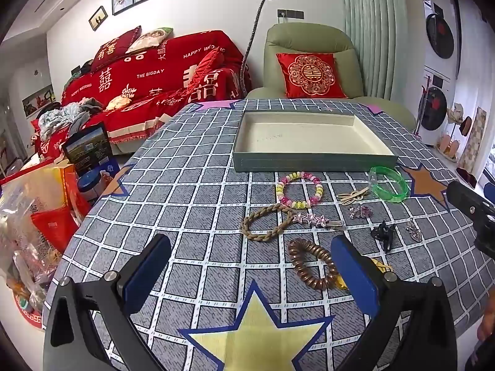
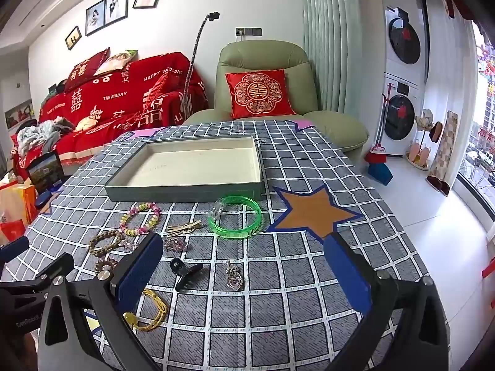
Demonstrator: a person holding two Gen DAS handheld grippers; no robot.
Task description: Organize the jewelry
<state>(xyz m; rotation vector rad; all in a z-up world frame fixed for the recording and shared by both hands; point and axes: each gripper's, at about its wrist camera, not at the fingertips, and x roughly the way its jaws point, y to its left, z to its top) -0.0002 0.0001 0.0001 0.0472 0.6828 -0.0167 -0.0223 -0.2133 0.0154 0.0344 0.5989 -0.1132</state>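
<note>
An empty green tray [image 1: 312, 159] [image 2: 185, 190] with a cream inside sits on the checked tablecloth. In front of it lie loose pieces: a green bangle [image 1: 389, 183] [image 2: 236, 218], a pink-and-yellow bead bracelet [image 1: 300, 189] [image 2: 140, 218], a braided tan band [image 1: 268, 222], a star hair clip [image 1: 312, 219], a brown coil tie [image 1: 309, 264], a black claw clip [image 1: 383, 234] [image 2: 185, 273], a heart pendant [image 2: 233, 278] and a yellow cord [image 2: 151, 310]. My left gripper [image 1: 250, 273] and right gripper [image 2: 244, 266] hover open above the cloth, holding nothing.
A red-covered sofa [image 1: 148, 74] and a green armchair [image 1: 309, 61] with a red cushion stand behind the table. Bags and boxes [image 1: 46, 204] crowd the floor at the left. Stacked washing machines [image 2: 402, 86] stand at the right by a window.
</note>
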